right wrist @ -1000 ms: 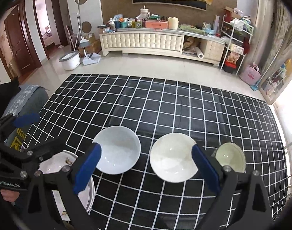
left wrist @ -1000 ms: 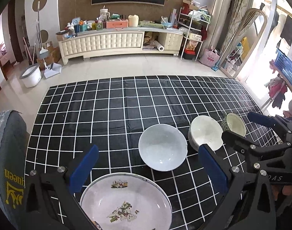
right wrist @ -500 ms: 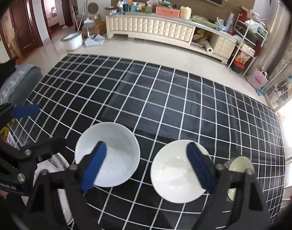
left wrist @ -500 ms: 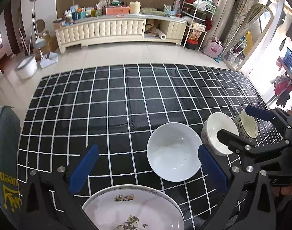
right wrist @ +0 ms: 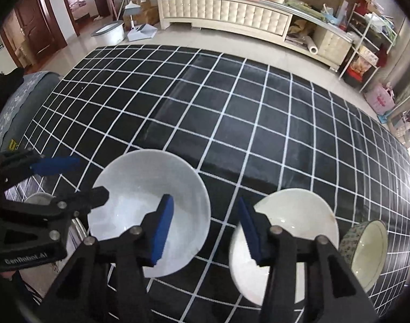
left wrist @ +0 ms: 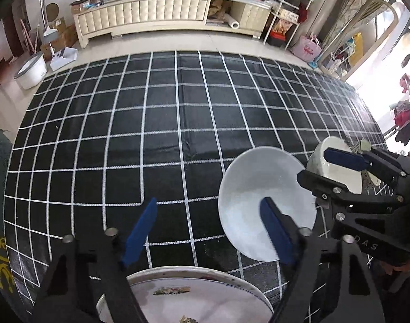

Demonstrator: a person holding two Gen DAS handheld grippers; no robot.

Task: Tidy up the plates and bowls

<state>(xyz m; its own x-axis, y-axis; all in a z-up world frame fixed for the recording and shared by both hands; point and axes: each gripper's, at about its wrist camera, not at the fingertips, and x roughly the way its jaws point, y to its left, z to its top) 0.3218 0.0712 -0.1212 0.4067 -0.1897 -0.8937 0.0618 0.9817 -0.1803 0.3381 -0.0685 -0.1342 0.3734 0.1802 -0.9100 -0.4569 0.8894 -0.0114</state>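
A patterned plate (left wrist: 194, 296) lies at the near edge of the black grid cloth (left wrist: 178, 123), under my open left gripper (left wrist: 207, 231). A large white bowl (left wrist: 253, 196) (right wrist: 140, 188) sits to its right. A second white bowl (right wrist: 293, 215) (left wrist: 336, 161) and a small patterned bowl (right wrist: 366, 245) stand further right. My right gripper (right wrist: 205, 226) is open, low over the gap between the two white bowls. Its fingers (left wrist: 342, 158) also show in the left wrist view. Both grippers are empty.
A cream cabinet (right wrist: 226, 10) with clutter stands across the floor beyond the table. A grey cushion (right wrist: 13, 107) lies at the left edge. A wire shelf (right wrist: 366, 40) and a pink bag (right wrist: 379, 99) stand at the right.
Both grippers have dropped lower and moved forward. The left one has shifted left of the large bowl. The right one's jaws have narrowed a little and now sit between the two white bowls.
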